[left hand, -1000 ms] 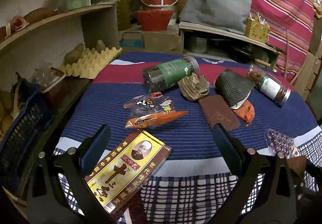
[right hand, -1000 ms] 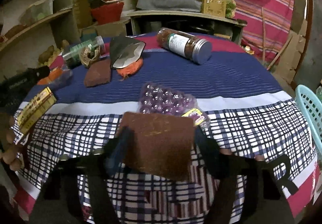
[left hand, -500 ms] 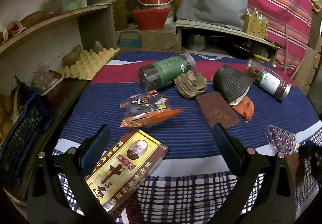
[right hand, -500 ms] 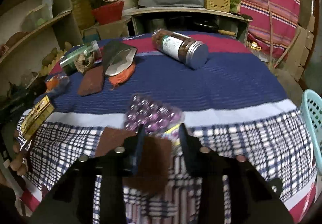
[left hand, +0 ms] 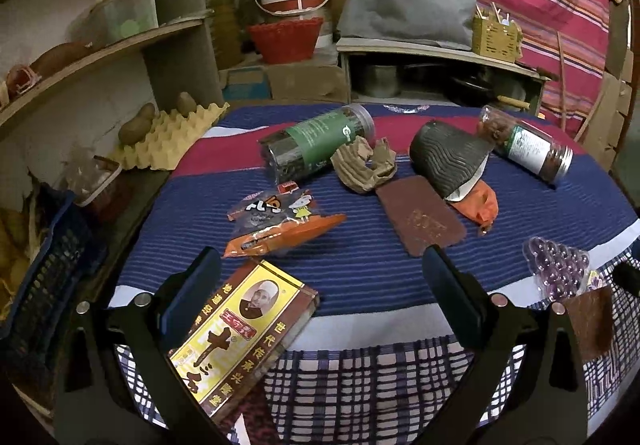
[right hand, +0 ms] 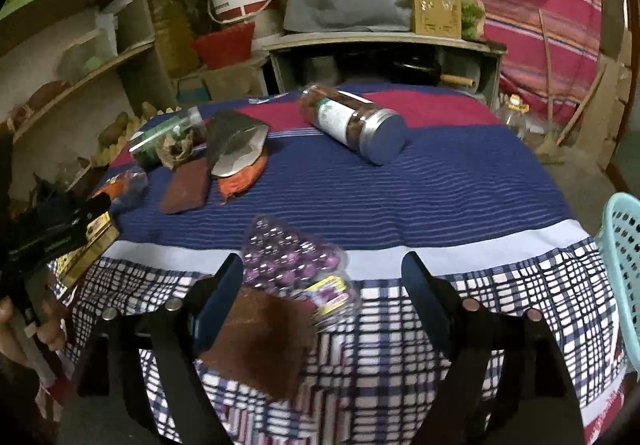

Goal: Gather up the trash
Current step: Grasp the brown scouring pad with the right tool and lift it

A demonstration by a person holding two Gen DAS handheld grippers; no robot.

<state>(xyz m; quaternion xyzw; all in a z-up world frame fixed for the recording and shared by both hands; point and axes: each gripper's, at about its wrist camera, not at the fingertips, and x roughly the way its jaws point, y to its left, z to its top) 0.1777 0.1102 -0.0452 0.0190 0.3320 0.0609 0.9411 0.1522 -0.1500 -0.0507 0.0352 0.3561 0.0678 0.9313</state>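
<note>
A flat brown rectangular pad (right hand: 260,341) lies at the near edge of the table (right hand: 460,181), on the checked part of the blue, red and white striped cloth, tilted so one corner points toward the camera. It sits low between the fingers of the right tool (right hand: 322,281), nearer the left finger, and whether that finger touches it cannot be told. The right tool's jaws have just been opening and now stand wide, released, with no pad pressing on the brown piece. Just behind it, touching or overlapping its far edge, lies a clear plastic blister tray of purple beads (right hand: 288,257).

Further back, a second brown flat pad (left hand: 420,215) lies beside an orange crumpled bag (left hand: 478,203) and a dark grey ridged curved piece (left hand: 448,161). A crumpled tan cardboard scrap (left hand: 366,165) rests against a clear jar with a green label (left hand: 316,143), lying on its side. A second jar with a metal lid (right hand: 354,123) lies on its side well apart to the right.

The left tool (left hand: 320,277) hangs open above the near left of the table, holding nothing. A yellow and brown printed box (left hand: 244,337) lies under its left finger, with an orange snack wrapper (left hand: 280,229) just beyond. A pale blue plastic basket (right hand: 624,269) stands off the table's right edge.
</note>
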